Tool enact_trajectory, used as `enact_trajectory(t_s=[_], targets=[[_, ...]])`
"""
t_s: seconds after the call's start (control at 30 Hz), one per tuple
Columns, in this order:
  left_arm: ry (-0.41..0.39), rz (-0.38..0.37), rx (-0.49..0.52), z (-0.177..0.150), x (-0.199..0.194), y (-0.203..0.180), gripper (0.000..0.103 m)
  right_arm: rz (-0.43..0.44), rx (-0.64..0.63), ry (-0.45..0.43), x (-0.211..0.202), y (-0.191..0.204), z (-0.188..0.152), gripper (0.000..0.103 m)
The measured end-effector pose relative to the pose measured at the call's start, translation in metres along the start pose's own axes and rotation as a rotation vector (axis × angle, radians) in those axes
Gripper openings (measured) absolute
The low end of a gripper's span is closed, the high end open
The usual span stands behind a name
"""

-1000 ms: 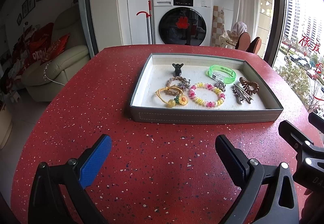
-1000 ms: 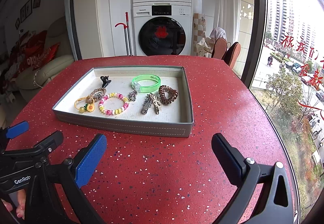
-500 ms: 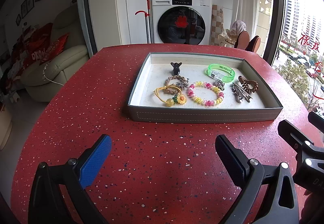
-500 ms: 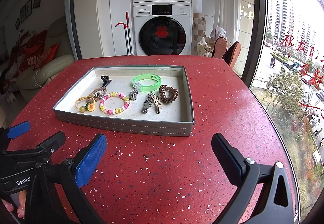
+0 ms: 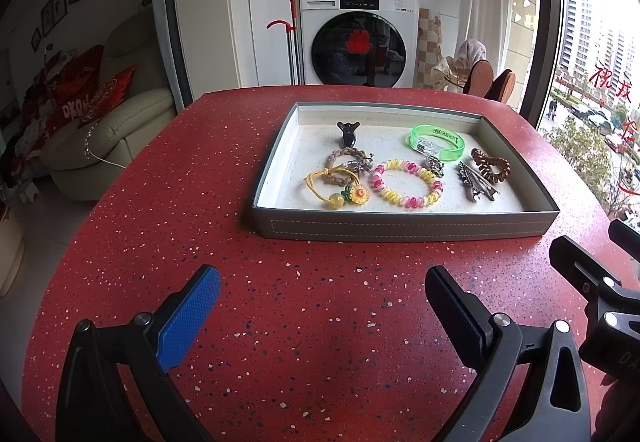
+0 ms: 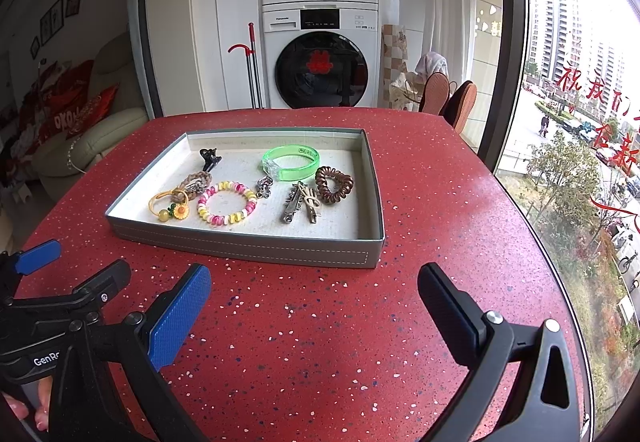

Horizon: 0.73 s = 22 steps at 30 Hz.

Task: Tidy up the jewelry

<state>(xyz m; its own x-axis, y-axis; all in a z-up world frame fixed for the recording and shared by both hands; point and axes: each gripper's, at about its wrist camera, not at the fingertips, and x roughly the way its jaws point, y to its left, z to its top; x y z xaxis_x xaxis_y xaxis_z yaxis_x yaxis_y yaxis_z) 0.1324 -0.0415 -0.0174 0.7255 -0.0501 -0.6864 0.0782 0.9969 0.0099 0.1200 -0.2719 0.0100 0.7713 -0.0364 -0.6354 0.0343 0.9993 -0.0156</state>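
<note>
Both jaws stand wide, empty. The tray point(image 5: 404, 230) lies ahead; its near wall may snag your jaws reaching the bracelet point(image 5: 407, 183).

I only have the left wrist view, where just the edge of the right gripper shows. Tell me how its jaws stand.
Observer: The right gripper has its jaws wide apart with nothing between them, over the red table, short of the tray.
Operator: Now sort out that silver clump beside the brown coil tie.
Observer: In the right wrist view it is two pieces, a silver clip and a beige bow clip. They lie close side by side, just left of the brown coil tie.
</note>
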Motion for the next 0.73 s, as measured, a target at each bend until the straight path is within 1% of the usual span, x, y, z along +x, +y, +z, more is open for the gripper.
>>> enact_trajectory(t_s=[0.37, 0.63, 0.73], targets=[[0.006, 0.005, 0.001, 0.0012, 0.0001, 0.0012, 0.103, 0.002, 0.001, 0.002, -0.0008, 0.002, -0.0025, 0.103], [0.014, -0.007, -0.023, 0.0005, 0.0014, 0.0057, 0.103, 0.002, 0.002, 0.002, -0.0009, 0.0018, -0.0021, 0.103], [0.008, -0.01, -0.014, 0.0006, 0.0001, 0.0058, 0.103, 0.002, 0.002, 0.003, -0.0008, 0.0017, -0.0019, 0.103]])
